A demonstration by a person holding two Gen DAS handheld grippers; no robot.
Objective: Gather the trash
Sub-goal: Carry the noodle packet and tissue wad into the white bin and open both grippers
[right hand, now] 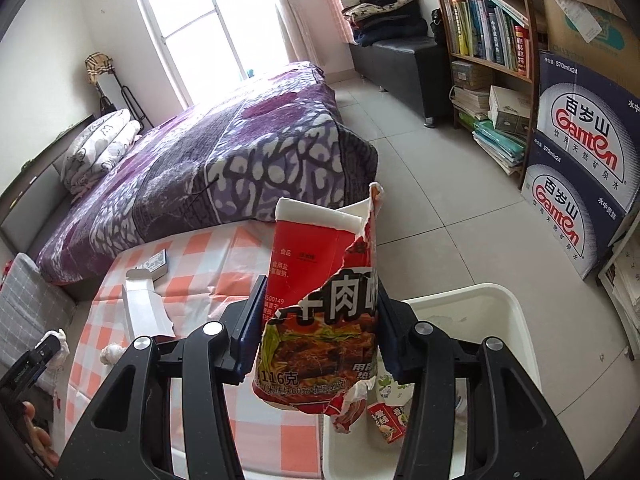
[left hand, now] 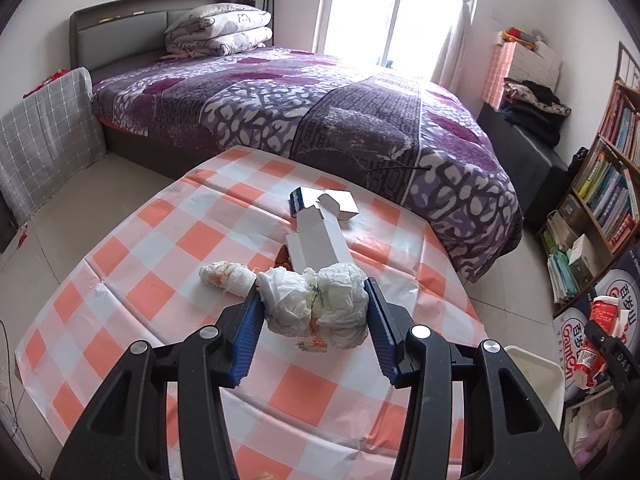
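My left gripper point(left hand: 314, 294) is closed around a crumpled white tissue wad point(left hand: 316, 306) on the checked tablecloth point(left hand: 160, 280). A second smaller wad point(left hand: 224, 278) lies to its left. A flattened white carton point(left hand: 316, 240) and a small blue-and-white box point(left hand: 324, 202) lie beyond. My right gripper point(right hand: 320, 292) is shut on a torn red instant-noodle cup point(right hand: 320, 308) and holds it over the edge of the white bin point(right hand: 500, 320). The cup and right gripper show at the right edge of the left wrist view point(left hand: 604, 340).
The white bin point(left hand: 536, 376) stands on the floor right of the table and holds a small red packet point(right hand: 386, 420). A bed with a purple blanket point(left hand: 320, 120) lies beyond the table. A bookshelf point(right hand: 488, 32) and water cartons point(right hand: 580, 152) stand at right.
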